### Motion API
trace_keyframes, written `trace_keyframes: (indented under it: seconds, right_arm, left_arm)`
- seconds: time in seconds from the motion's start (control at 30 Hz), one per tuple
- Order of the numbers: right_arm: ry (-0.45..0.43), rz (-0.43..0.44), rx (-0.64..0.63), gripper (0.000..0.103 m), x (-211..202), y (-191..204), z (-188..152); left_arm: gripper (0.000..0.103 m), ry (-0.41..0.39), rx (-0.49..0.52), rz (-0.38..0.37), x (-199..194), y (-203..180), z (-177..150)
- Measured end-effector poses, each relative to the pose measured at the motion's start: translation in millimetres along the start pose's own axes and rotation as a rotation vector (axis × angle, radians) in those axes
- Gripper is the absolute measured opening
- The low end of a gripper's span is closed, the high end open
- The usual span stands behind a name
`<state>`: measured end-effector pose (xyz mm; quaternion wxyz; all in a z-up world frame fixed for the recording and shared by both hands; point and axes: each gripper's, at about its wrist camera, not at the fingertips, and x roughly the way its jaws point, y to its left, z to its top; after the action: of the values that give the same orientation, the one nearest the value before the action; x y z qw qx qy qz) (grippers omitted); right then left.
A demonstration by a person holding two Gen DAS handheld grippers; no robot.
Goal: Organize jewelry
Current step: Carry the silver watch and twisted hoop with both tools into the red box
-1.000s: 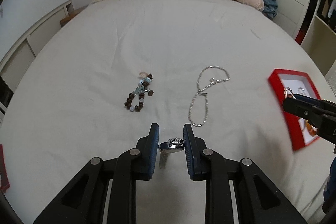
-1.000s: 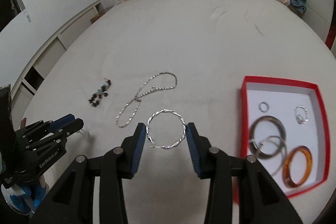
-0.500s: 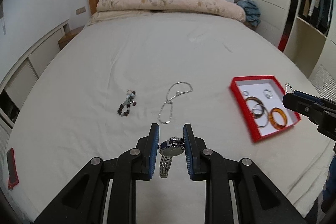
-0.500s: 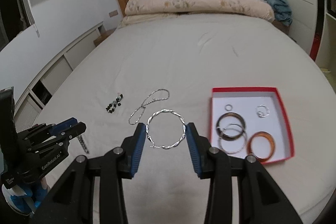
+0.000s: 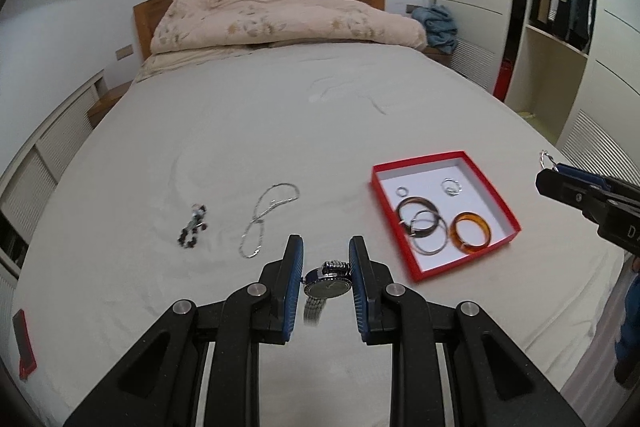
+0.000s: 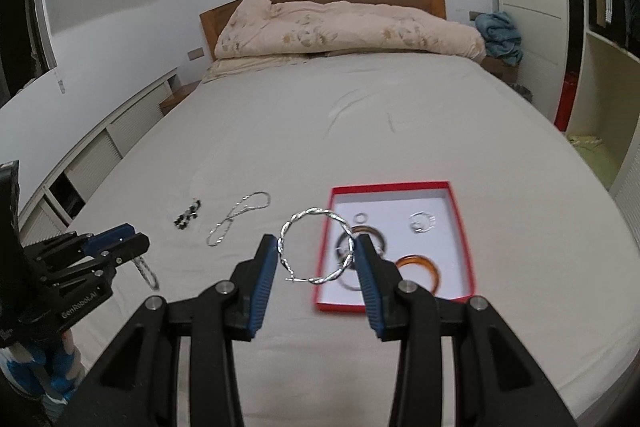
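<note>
My left gripper [image 5: 325,267] is shut on a silver wristwatch [image 5: 326,286] and holds it above the bed; its band hangs down. My right gripper [image 6: 316,255] is shut on a twisted silver hoop [image 6: 316,247], raised in front of the red tray [image 6: 460,227]. The tray [image 5: 416,275] holds several rings and bangles, one of them amber [image 5: 471,237]. A silver chain necklace [image 5: 266,215] and a dark beaded bracelet [image 5: 193,231] lie on the sheet to the left. Both also show in the right wrist view, the necklace [image 6: 236,215] and the bracelet [image 6: 187,214].
The bed [image 5: 240,115] has a folded duvet [image 5: 280,21] at the headboard. A small red object [image 5: 25,345] lies near the bed's left edge. A wardrobe and shelves [image 5: 560,7] stand to the right. Low cabinets [image 6: 100,155] run along the left wall.
Both grippers have risen and pulled back from the bed with their items held. The tray has come fully into the left wrist view; the watch band now hangs free.
</note>
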<state>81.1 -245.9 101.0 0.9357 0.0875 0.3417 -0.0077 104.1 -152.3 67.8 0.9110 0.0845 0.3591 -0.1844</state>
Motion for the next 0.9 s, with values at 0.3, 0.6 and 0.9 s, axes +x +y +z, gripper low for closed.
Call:
trace_keyframes:
  seconds: [0.3, 0.6, 0.9]
  right_arm:
    - [0.019, -0.043, 0.007, 0.038, 19.7, -50.5, 8.8]
    - [0.116, -0.057, 0.028, 0.038, 86.0, -101.3, 2.9]
    - [0.208, -0.048, 0.025, 0.038, 164.1, -134.2, 6.6]
  left_arm:
    - [0.023, 0.042, 0.027, -0.061, 44.2, -38.4, 26.8]
    - [0.023, 0.128, 0.073, -0.138, 125.5, -85.7, 43.0]
    - [0.023, 0.18, 0.115, -0.149, 207.3, -118.7, 64.8]
